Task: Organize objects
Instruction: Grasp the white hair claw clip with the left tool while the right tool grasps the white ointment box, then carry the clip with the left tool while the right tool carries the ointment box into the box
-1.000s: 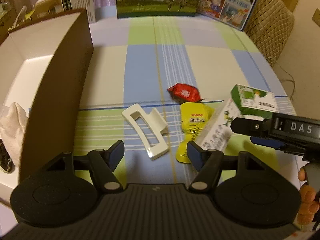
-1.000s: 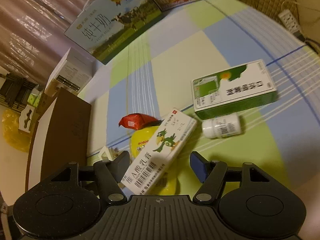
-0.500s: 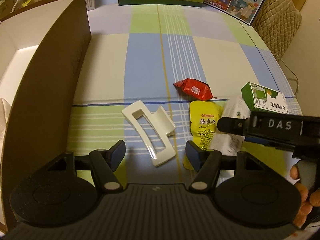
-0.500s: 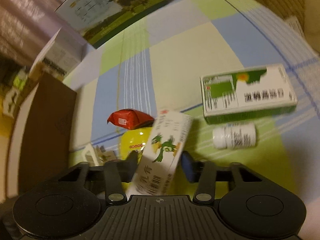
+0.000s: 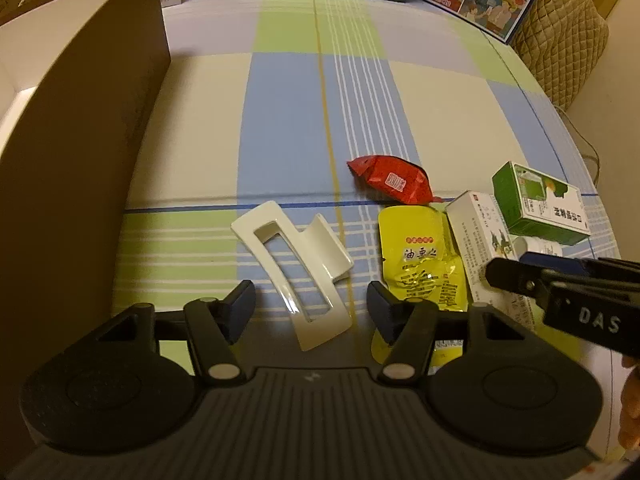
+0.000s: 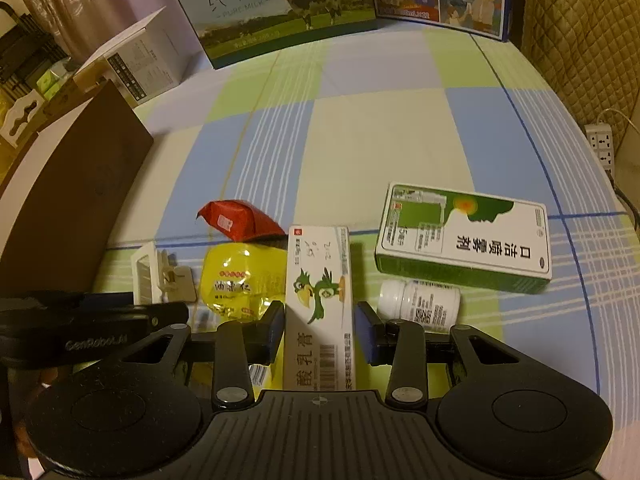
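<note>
Since a second ago, your right hand-held gripper (image 6: pixel 320 330) has clamped its jaws onto the long white carton printed with a green parrot (image 6: pixel 320 300) and rolled level; the carton now stands pinched between the pads, its lower end still among the clutter. Your left hand-held gripper (image 5: pixel 310 308) has dropped closer, and its jaws have just been narrowing around the glossy white plastic hair claw (image 5: pixel 296 264); pads not yet touching it, jaws still spread.

Surface: checked blue, green and cream cloth over the counter (image 5: pixel 288 128). Brown box with white inside (image 5: pixel 76 132) at the left. Milk cartons line the far edge; quilted chair beyond.

Beside the carton: yellow foil pouch (image 6: pixel 240 280), red foil packet (image 6: pixel 238 220), green-and-white flat box (image 6: pixel 464 236), small white pill bottle (image 6: pixel 420 304).
</note>
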`<move>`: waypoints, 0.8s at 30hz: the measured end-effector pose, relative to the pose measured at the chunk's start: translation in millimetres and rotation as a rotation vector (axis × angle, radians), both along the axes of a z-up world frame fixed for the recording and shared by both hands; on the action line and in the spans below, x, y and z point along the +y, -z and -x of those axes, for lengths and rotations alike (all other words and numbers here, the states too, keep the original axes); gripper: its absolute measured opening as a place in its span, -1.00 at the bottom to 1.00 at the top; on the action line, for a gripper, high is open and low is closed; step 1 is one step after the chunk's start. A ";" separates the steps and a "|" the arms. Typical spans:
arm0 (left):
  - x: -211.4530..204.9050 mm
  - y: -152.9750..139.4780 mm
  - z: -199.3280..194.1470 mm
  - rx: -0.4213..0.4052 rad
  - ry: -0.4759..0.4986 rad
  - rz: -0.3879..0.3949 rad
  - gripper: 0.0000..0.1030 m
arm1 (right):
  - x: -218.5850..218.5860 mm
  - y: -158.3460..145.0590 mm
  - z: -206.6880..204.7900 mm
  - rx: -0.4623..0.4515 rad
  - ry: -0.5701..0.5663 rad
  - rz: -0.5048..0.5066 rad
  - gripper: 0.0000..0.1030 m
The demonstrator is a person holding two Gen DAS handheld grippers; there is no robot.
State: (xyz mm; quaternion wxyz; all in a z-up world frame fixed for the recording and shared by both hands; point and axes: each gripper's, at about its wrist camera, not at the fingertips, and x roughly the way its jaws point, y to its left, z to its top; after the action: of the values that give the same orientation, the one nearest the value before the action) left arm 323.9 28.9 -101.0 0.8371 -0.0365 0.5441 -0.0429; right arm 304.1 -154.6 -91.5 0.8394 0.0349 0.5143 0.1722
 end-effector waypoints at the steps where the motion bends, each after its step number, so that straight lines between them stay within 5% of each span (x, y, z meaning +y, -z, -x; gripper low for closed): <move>1: -0.3 1.3 -0.4 -0.001 0.003 0.001 -0.17 | 0.2 -1.0 0.6 0.001 -0.001 -0.001 -0.30; 6: 3.5 3.2 4.9 -0.015 0.013 0.015 -0.48 | -0.3 -1.3 10.7 -0.013 -0.054 0.022 -0.31; 20: 13.7 2.3 66.6 0.051 0.058 0.066 -0.49 | -16.2 -1.4 50.4 0.029 -0.094 0.059 -0.29; 23: 11.3 -1.9 67.3 0.030 0.062 0.085 -0.33 | -17.1 -0.7 45.8 0.026 -0.075 0.048 -0.17; 24: 10.3 -3.3 66.8 0.021 0.059 0.086 -0.12 | -17.5 -1.0 44.6 0.018 -0.073 0.050 -0.13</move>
State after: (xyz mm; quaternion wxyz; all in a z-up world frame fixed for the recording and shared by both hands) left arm 257.2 39.2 -97.7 0.8273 -0.0569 0.5514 -0.0909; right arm 259.5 -172.0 -90.4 0.8286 -0.0034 0.5267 0.1898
